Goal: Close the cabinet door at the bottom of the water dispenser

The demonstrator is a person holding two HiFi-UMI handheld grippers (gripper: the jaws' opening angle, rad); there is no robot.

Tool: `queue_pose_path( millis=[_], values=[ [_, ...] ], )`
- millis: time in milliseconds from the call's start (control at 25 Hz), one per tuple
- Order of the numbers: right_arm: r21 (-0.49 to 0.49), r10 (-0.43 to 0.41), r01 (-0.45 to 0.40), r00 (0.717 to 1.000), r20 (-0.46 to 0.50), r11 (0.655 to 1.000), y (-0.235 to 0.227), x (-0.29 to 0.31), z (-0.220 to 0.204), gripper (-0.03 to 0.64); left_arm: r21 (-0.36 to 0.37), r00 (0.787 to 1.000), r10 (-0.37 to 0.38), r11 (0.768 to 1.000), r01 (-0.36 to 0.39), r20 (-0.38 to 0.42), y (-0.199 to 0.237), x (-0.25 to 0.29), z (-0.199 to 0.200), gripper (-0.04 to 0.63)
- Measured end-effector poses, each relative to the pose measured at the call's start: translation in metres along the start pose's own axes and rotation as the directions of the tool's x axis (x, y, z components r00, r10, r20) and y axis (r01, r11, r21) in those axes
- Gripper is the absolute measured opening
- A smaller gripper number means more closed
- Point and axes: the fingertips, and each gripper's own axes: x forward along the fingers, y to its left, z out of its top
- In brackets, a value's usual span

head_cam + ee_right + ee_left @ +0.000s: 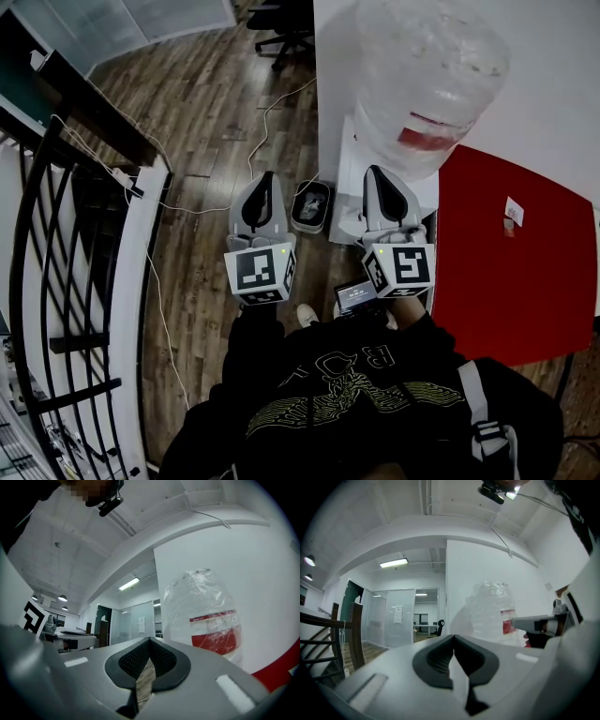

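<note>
The person stands over the dispenser (349,178), a white body against the wall. A plastic-wrapped bottle (427,75) with a red label sits on top of it. From this steep angle the cabinet door at the bottom cannot be made out.

Both grippers are held up side by side, near the person's chest. The left gripper (264,180) is over the wood floor (206,112), left of the dispenser. The right gripper (377,173) is in front of the dispenser, just below the bottle.

In the left gripper view, the left gripper (453,638) has its fingers clenched, tips meeting, with nothing between them. The bottle (490,611) stands far right of them. In the right gripper view, the right gripper (150,640) also has its fingers pressed together and empty, and the bottle (206,611) stands just right of them.

A red table (511,272) lies right of the dispenser. A dark tray (309,206) lies on the floor between the grippers. A white cable (155,281) trails along the floor beside a black railing (56,281) on the left. A chair (281,28) stands far off.
</note>
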Motion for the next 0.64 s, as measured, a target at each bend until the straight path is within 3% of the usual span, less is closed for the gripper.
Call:
queue_pose_path(
  millis=[640],
  values=[
    [-0.003, 0.01, -0.01, 1.0, -0.019, 1.0, 0.0, 0.005, -0.008, -0.002, -0.016, 0.999, 0.043, 0.999, -0.044, -0.027, 0.013, 0.0, -0.013, 0.008]
  ],
)
